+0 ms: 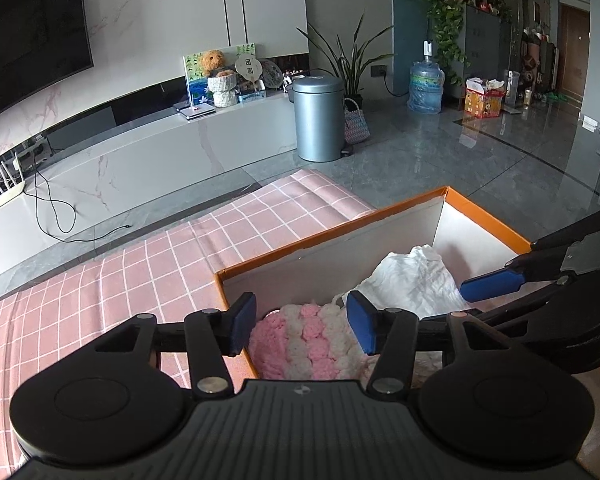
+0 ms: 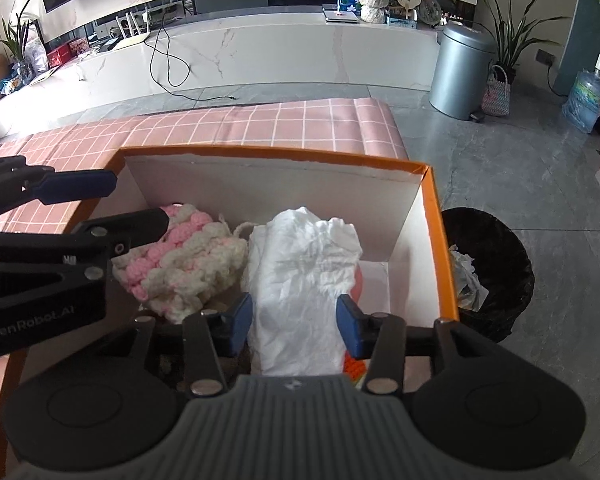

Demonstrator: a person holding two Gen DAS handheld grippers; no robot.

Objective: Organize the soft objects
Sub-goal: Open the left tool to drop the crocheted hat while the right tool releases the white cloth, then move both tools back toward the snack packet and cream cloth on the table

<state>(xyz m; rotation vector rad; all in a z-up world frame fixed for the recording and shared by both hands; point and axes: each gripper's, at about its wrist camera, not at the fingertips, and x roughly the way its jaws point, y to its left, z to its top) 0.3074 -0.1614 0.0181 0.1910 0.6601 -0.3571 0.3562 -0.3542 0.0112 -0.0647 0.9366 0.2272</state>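
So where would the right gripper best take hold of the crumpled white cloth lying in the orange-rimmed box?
Probably the crumpled white cloth at its raised middle ridge, coming straight down from above: the orange-rimmed box walls block side approaches, and the open right gripper already straddles it. Avoid the pink-and-white knitted piece alongside.

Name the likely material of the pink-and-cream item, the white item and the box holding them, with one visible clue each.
Pink-and-cream knitted piece: chunky chenille-type yarn, seemingly; plump fuzzy stitches. White cloth: thin matte fabric, possibly cotton; fine crumpled creases. Orange-rimmed box: cardboard, probably; thin stiff walls, matte white inside.
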